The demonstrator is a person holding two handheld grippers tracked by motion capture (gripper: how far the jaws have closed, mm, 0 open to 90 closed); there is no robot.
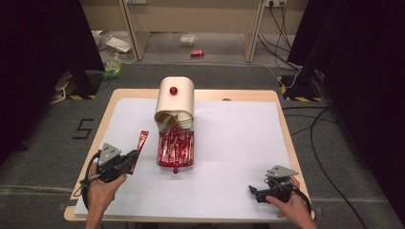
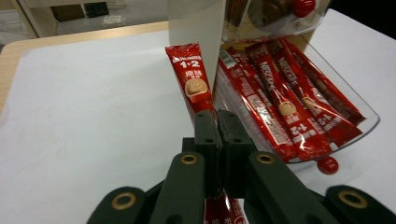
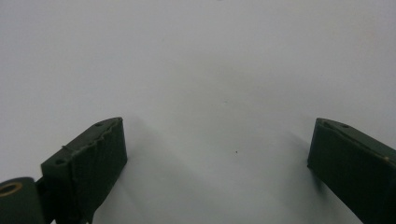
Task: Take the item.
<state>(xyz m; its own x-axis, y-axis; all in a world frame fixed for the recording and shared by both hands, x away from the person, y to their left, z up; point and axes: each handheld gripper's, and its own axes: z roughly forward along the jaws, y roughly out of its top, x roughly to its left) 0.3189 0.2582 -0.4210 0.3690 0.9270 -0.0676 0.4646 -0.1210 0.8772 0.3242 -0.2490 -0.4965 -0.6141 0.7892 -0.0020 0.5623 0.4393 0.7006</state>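
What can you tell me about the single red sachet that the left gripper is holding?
The red sachet is a long, narrow stick pack of glossy foil, printed with white "1+2" lettering and a coffee-cup picture. The left gripper is shut on it near its middle. It is apart from the others, left of the clear tray of similar sachets.

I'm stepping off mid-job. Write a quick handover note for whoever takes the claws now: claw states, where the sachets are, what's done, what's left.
Left claw: shut on one red coffee sachet, held above the white sheet just left of the clear tray.
Right claw: open, nothing in it, low over the white sheet at the near right corner.
Tray: pulled out of the cream dispenser box, red knob toward the person, with the other sachets lying in it.
Done: one sachet taken in the left claw.
Left: probably set it down; the tray is not yet pushed back.
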